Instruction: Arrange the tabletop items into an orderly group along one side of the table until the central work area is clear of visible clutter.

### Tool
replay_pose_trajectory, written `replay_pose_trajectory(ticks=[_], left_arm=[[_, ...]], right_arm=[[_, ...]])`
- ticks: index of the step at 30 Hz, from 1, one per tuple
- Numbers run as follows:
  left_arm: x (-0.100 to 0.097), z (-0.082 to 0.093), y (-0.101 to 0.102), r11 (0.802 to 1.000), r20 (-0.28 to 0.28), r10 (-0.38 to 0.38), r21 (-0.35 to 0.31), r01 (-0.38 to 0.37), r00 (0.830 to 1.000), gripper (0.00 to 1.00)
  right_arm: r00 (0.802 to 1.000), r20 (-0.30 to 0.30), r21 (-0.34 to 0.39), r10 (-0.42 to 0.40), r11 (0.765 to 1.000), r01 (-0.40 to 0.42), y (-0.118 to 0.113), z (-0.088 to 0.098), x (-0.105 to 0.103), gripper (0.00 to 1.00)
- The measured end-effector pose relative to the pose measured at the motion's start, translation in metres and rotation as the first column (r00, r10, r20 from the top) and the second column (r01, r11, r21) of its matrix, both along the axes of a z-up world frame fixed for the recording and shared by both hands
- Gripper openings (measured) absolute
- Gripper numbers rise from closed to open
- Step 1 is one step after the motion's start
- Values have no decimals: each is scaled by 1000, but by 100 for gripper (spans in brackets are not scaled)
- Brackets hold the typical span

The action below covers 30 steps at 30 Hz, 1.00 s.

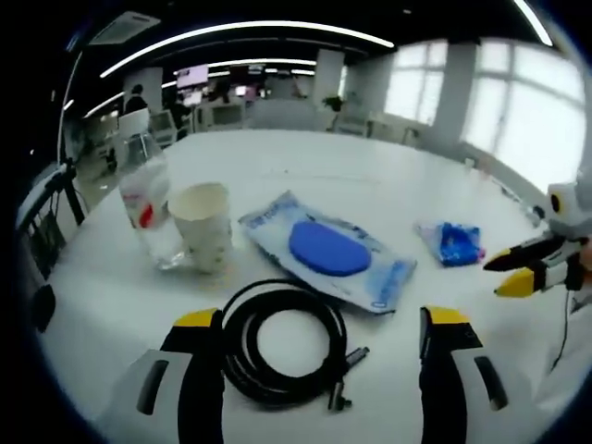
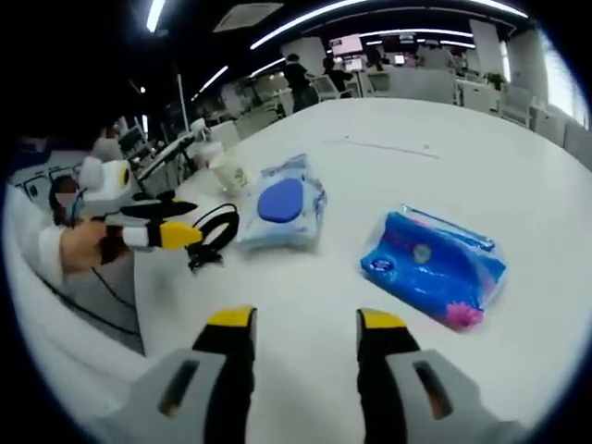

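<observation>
In the left gripper view, the left gripper (image 1: 322, 338) reached over a white table (image 1: 370, 176) with its two yellow-tipped jaws wide apart and holding nothing; a coiled black cable (image 1: 277, 347) lay between those jaws on the tabletop; just beyond the cable lay a wet-wipes pack (image 1: 326, 250) with a blue oval lid; to the left of the pack stood a paper cup (image 1: 205, 225), and a clear plastic bottle (image 1: 148, 211) stood touching or just beside the cup on its far side; to the right of the pack, apart from it, lay a small blue tissue packet (image 1: 451, 243); the right gripper (image 1: 511, 271) entered from the right edge, near the packet.

In the right gripper view, the right gripper (image 2: 305, 324) hung over bare table (image 2: 444, 139), jaws apart and empty; the tissue packet (image 2: 435, 262) lay just ahead to the right; the wet-wipes pack (image 2: 281, 208) lay further left; beyond it the cable (image 2: 215, 233) lay under the left gripper (image 2: 180, 222), held by a hand (image 2: 85, 246); the cup (image 2: 231, 174) stood behind the pack.
</observation>
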<state>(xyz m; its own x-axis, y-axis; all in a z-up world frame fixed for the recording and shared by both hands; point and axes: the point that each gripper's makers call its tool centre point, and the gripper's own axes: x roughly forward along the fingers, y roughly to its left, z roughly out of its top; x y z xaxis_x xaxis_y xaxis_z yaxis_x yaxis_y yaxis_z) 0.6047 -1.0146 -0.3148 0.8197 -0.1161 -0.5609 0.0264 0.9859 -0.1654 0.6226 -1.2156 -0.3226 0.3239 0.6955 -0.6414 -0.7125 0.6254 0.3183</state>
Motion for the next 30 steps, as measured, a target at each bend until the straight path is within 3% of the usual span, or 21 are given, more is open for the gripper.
replay_pose_trajectory(ticks=[6,10,14,18,23,28,30], left_arm=[[0,-1,-3,1000,3,-22,-1,22,1000,83],[-1,-1,4,1000,6,-12,-10,12,1000,82],[-3,-2,5,1000,11,4,-30,-4,1000,82],[-5,-5,2,999,8,8,-47,-7,1000,81],[-6,-9,-2,998,3,10,-67,-10,1000,81],[-9,-13,-6,996,5,23,-88,-23,1000,80],[-12,-18,-6,995,-3,29,-95,-29,1000,79]], right_arm=[[996,-80,47,-26,998,30,18,2,-1,41],[981,-182,123,-75,988,98,34,8,0,42],[974,-219,106,-51,991,76,49,4,-3,43],[947,-310,147,-81,980,131,67,5,-5,43],[940,-333,144,-71,982,125,82,2,-3,43],[907,-407,155,-111,970,188,99,-5,1,42],[903,-415,156,-114,969,194,104,-6,1,42]])
